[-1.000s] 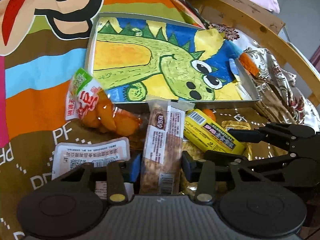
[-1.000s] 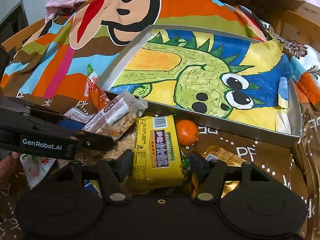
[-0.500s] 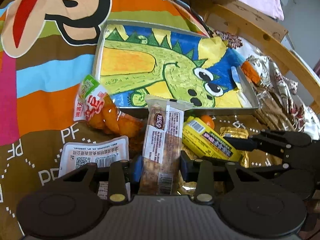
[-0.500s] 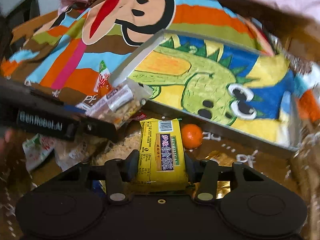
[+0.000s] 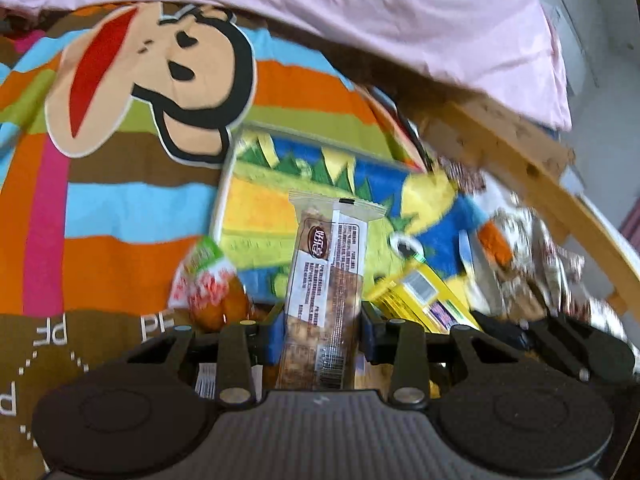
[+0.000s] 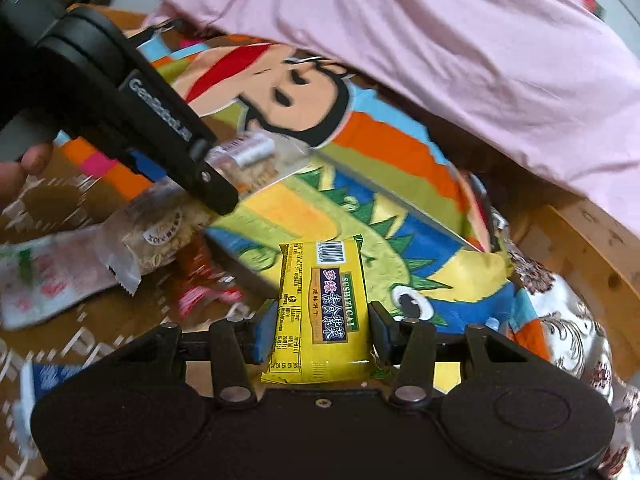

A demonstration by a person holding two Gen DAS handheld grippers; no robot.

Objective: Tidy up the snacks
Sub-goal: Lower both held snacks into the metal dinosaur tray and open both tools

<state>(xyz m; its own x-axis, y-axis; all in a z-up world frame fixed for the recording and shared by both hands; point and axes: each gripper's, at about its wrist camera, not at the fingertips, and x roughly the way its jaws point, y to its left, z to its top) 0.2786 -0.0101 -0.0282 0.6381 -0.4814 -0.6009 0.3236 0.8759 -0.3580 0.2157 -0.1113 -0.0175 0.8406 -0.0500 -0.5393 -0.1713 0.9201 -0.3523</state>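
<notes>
Fingers [image 5: 276,336] of left gripper [image 5: 322,334] clamp clear snack bar [image 5: 326,280]; right gripper [image 6: 322,330] clamps yellow packet [image 6: 320,308]; surroundings motion-blurred.

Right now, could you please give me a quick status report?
Left gripper shut on clear bar. Right gripper shut on yellow pack. Both lifted toward tray. Nothing in the way.

Glossy plastic wraps the yellow biscuit pack [image 6: 320,312] and clear nut bar [image 5: 324,300]; the striped blanket [image 5: 120,208] is matt cloth.
</notes>
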